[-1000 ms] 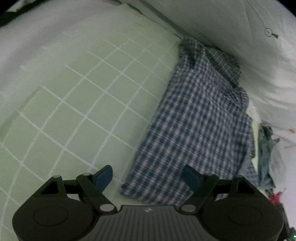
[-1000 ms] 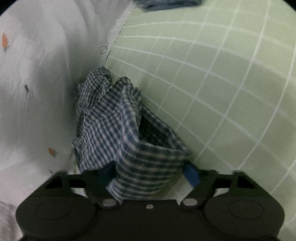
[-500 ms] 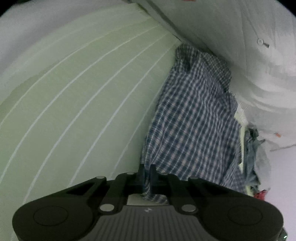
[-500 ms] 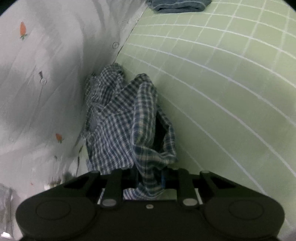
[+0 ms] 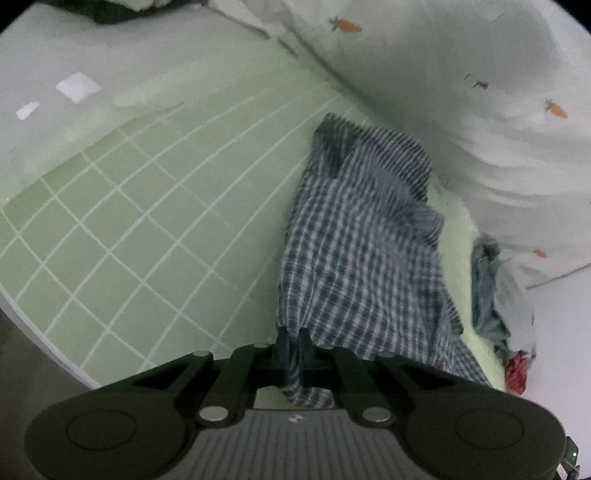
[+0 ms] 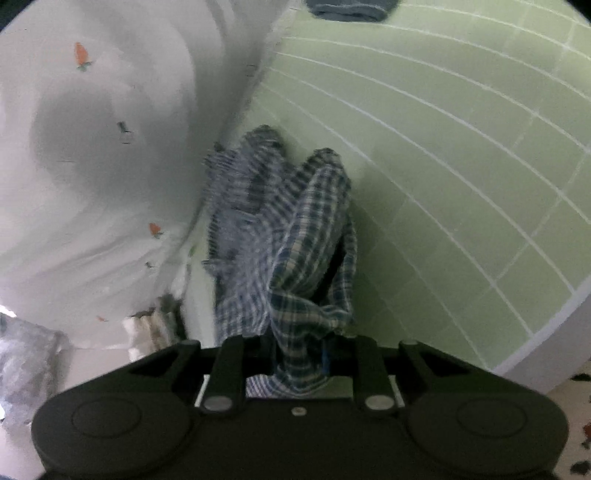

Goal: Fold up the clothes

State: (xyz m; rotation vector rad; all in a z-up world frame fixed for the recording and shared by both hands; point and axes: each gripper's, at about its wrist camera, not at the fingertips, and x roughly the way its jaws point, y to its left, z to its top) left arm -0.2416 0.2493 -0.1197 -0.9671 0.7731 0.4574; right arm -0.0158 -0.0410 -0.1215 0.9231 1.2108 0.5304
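the left gripper [image 5: 293, 338] has its two fingers pressed almost together on a thin edge of the blue-and-white checked garment [image 5: 364, 251], and a small flap of the cloth hangs down behind the fingers toward the gripper body. the right gripper [image 6: 297, 345] pinches a thicker, bunched fold of the same checked garment [image 6: 291, 236], its jaws standing a little apart around the wad of cloth, with a strip of blue pad showing at the right finger. both sets of jaws have just been closing, and each now has the cloth between them. from each grip the garment slopes away and down to the pale green bedsheet [image 5: 155, 229] with its white grid lines, and the garment's far end lies crumpled at the sheet's border, just beside a white quilt [image 5: 461, 92] printed with small orange carrots. in the right wrist view the garment shows a dark opening along its right side, and its far part is blurred. the same green sheet [image 6: 461, 166] fills the right half of that view, the carrot quilt [image 6: 92, 166] the left. a folded dark blue item [image 6: 349, 9] lies on the sheet at the top edge. in the left wrist view a heap of grey-blue clothes [image 5: 495, 299] sits past the garment at the right, with something red [image 5: 517, 373] at its near end.
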